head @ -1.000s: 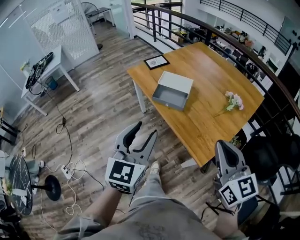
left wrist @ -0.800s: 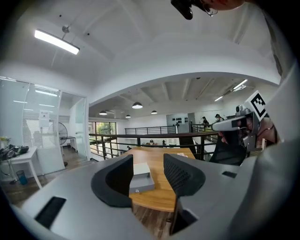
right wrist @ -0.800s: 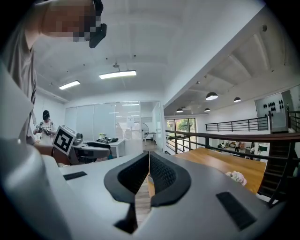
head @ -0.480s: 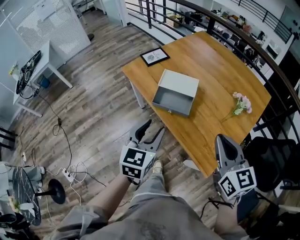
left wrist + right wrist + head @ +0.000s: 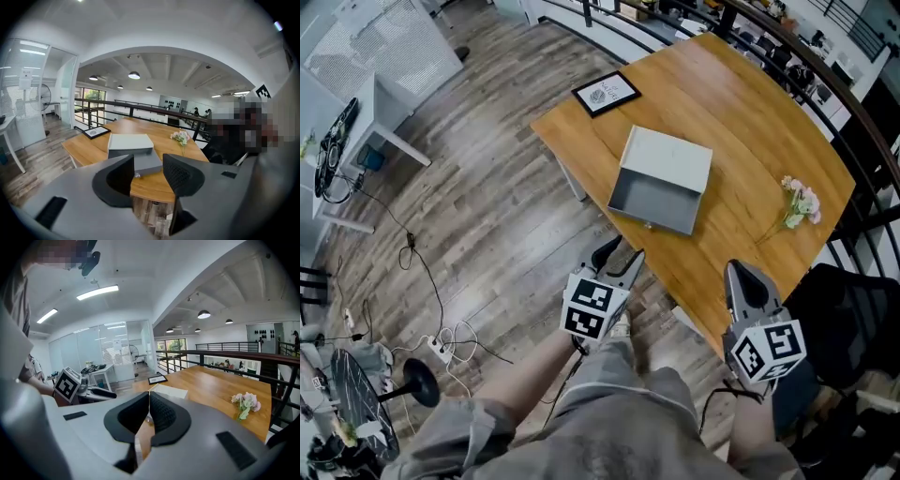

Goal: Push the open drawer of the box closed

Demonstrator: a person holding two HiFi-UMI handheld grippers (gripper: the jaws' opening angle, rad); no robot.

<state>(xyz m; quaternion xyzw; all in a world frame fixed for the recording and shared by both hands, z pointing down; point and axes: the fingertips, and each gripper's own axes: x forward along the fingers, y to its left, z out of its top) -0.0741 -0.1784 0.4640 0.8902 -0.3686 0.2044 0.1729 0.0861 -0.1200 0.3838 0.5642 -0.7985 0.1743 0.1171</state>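
One wooden table [image 5: 750, 122] on plank floor [image 5: 487, 206]; left hand-held gripper [image 5: 621, 255] jaws apart, right hand-held gripper [image 5: 737, 274] together.

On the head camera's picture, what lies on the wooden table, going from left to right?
Framed picture → grey box with its drawer open → sprig of pink flowers.

One table [image 5: 750, 112]; on it one box [image 5: 670, 157] with one drawer [image 5: 654, 199], one framed picture [image 5: 607, 93], one flower sprig [image 5: 799, 199]; two grippers, the left gripper [image 5: 621, 253] and the right gripper [image 5: 741, 272].
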